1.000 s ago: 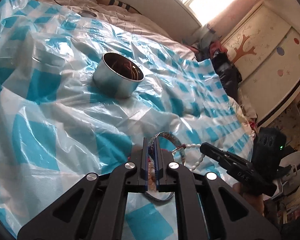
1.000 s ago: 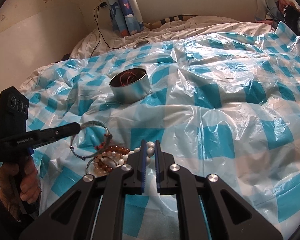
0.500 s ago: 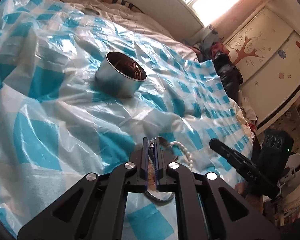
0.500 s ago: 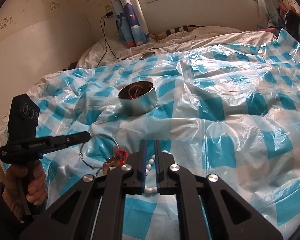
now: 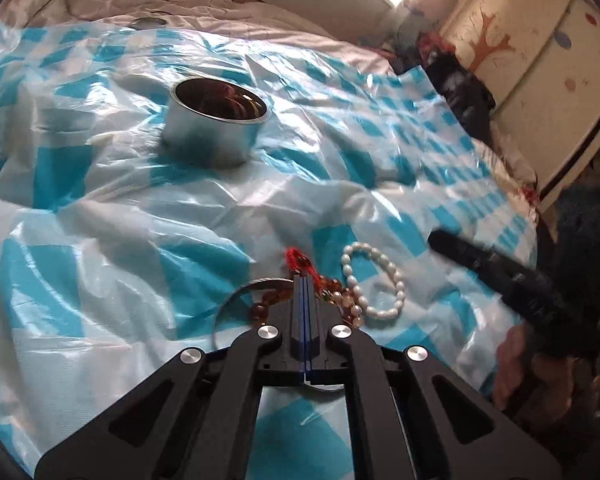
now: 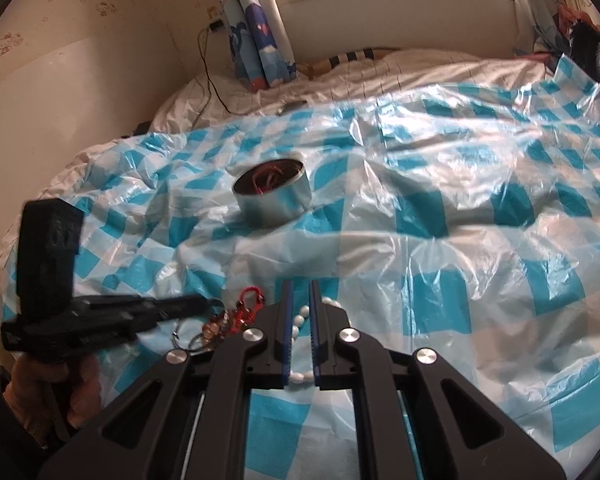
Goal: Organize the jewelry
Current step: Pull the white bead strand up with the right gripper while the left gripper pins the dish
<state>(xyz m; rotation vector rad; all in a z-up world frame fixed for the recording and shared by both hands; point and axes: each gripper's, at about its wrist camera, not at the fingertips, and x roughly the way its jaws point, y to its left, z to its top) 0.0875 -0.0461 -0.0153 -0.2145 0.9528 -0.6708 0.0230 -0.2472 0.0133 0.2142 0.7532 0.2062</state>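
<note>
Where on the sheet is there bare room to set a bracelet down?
Bare sheet lies right of the tin, and left of it. It is crowded near the grippers: pearl bracelet, amber beads and bangle bunch together.

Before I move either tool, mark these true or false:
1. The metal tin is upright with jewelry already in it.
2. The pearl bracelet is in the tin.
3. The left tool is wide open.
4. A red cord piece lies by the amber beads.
1. True. The metal tin stands upright on the checked sheet, with reddish cords showing inside.
2. False. The pearl bracelet lies on the sheet, just right of the left tool.
3. False. Its fingers are closed together, apparently on the silver bangle.
4. True. The red cord piece sits right by the amber beads, at the left tool's tip.
</note>
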